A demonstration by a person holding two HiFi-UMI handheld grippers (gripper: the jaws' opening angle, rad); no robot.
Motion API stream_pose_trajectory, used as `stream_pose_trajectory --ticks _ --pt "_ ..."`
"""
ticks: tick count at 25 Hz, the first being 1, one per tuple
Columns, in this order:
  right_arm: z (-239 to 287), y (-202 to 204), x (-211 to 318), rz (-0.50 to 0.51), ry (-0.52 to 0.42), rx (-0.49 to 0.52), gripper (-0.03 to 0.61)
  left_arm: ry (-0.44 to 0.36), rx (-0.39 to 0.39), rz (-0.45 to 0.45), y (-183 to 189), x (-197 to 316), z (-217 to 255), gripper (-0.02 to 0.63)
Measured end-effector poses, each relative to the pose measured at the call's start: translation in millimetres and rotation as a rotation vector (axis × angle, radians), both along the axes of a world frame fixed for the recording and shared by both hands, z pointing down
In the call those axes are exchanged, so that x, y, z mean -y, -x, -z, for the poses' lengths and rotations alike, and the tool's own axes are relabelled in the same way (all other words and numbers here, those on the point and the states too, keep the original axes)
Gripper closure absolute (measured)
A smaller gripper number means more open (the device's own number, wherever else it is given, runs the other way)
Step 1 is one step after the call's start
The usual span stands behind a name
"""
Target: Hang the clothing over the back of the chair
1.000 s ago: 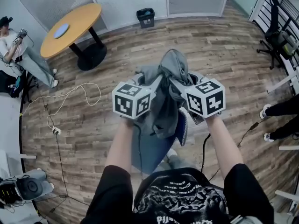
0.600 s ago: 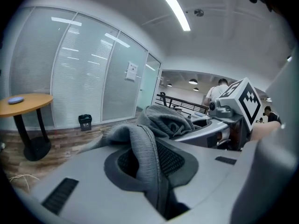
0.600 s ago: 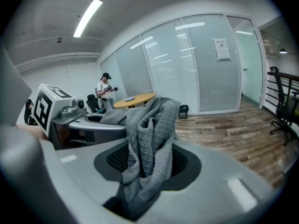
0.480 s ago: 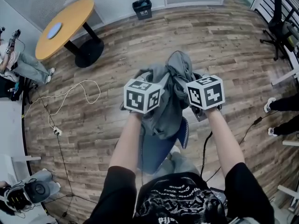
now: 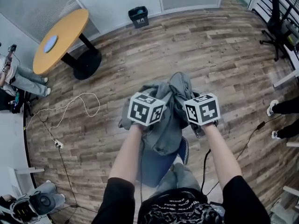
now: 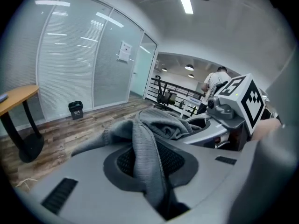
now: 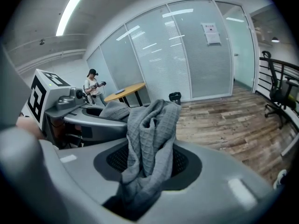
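Grey knitted garment point(image 5: 169, 120) hangs bunched between 2 grippers held side by side, both bare forearms stretched forward and angled down; the left gripper point(image 6: 152, 160) pinches 1 fold with jaws nearly together; the right gripper point(image 7: 147, 164) clamps another fold, slightly wider; the cloth's lower end hangs against the blue chair point(image 5: 156, 164) below; the black waste bin point(image 5: 138, 17) stands by the far wall, contents unreadable.

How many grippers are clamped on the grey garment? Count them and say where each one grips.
2. The left gripper pinches the grey waffle-knit garment on the bundle's left side; the right gripper pinches its right side. The rest of the cloth hangs below them.
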State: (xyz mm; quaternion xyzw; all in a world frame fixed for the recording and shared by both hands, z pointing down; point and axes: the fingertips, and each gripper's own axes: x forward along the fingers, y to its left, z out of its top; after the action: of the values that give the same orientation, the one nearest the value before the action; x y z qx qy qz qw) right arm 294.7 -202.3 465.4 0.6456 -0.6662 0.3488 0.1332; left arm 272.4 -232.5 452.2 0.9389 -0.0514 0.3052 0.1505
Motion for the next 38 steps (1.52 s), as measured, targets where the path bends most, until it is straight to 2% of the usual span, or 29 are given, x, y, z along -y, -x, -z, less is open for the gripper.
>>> stream_pose_trajectory --ticks 6,9,11,14,16,19,22,25,28,32,38 --pt "-38 -4 -8 -0.014 0.066 0.026 0.393 -0.032 0.184 -0.14 -7 -9 -40 0.557" --pt "-50 -7 -9 -0.032 0.076 0.041 0.383 -0.009 0.205 -0.152 -10 -10 -49 0.537" --pt "-56 -6 -9 -0.024 0.088 0.033 0.36 0.02 0.22 -0.15 -10 -10 -56 0.485" --pt "-61 -4 -11 -0.007 0.112 0.013 0.352 0.024 0.251 -0.165 -7 -10 -60 0.477" --pt "-62 -4 -14 -0.02 0.114 0.023 0.318 0.03 0.26 -0.178 -6 -12 -58 0.469" --pt "-63 -8 -22 -0.032 0.122 0.047 0.291 0.072 0.276 -0.222 -6 -19 -56 0.428" --pt "-58 -19 -25 -0.058 0.133 0.032 0.264 0.044 0.311 -0.249 -6 -16 -55 0.428" --pt "-42 -25 -26 -0.086 0.102 0.029 0.249 0.067 0.339 -0.271 0 -13 -52 0.428" --pt "-29 -28 -25 -0.088 0.076 0.016 0.249 0.076 0.32 -0.275 -1 -11 -38 0.428" --pt "-24 -21 -25 -0.082 0.064 0.013 0.249 0.124 0.257 -0.222 -4 -11 -29 0.428" --pt "-15 -18 -25 -0.073 0.048 0.01 0.249 0.107 0.262 -0.197 5 -10 -27 0.428"
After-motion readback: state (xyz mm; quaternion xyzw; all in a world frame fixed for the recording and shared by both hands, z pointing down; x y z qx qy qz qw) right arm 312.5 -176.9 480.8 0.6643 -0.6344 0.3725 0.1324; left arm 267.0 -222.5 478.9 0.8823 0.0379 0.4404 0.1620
